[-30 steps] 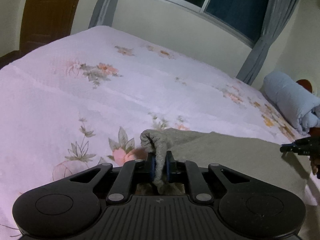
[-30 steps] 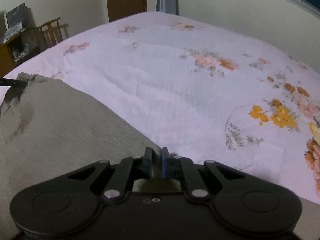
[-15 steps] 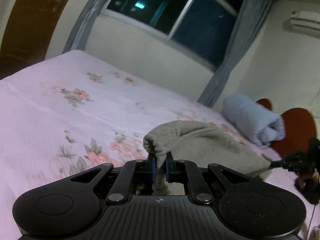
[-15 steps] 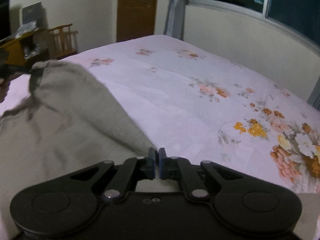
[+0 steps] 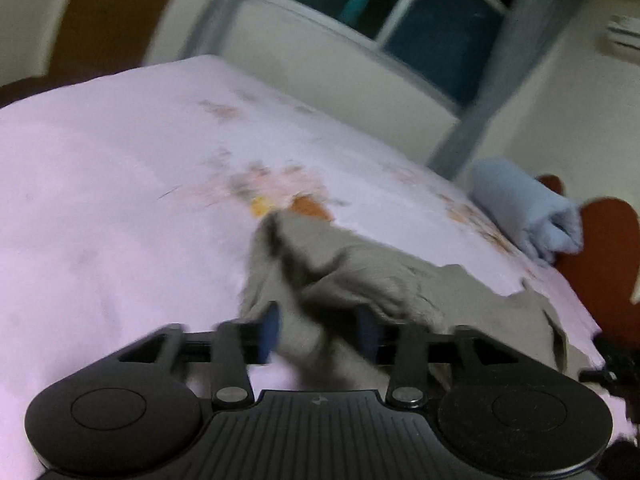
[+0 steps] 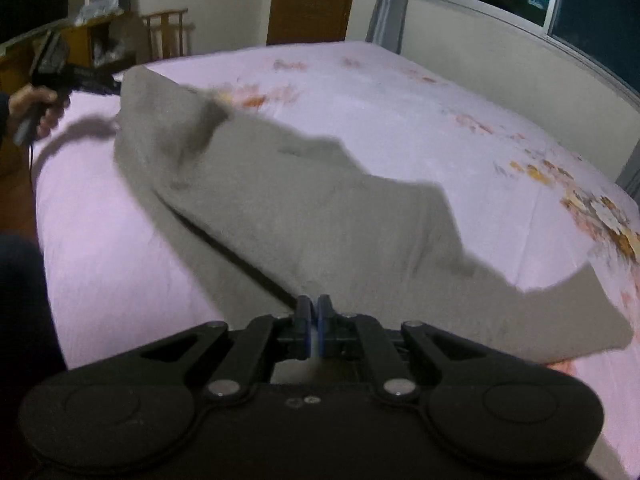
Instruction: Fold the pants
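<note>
The grey pants are draped across the pink floral bed, with one layer folded over another. My right gripper is shut on the near edge of the pants. In the left wrist view, my left gripper has its jaws opening. A bunched fold of the pants lies loose between its blue pads, and the picture is blurred. From the right wrist view the left gripper is at the far corner of the pants, held by a hand.
A rolled blue blanket lies by the red-brown headboard at the bed's right end. A window and grey curtain run along the far wall. A wooden chair and a door stand beyond the bed's left side.
Both grippers have swept sideways over the bed, carrying the pants with them. The left jaws, shut on a cloth fold before, have now spread apart. The right stays shut.
</note>
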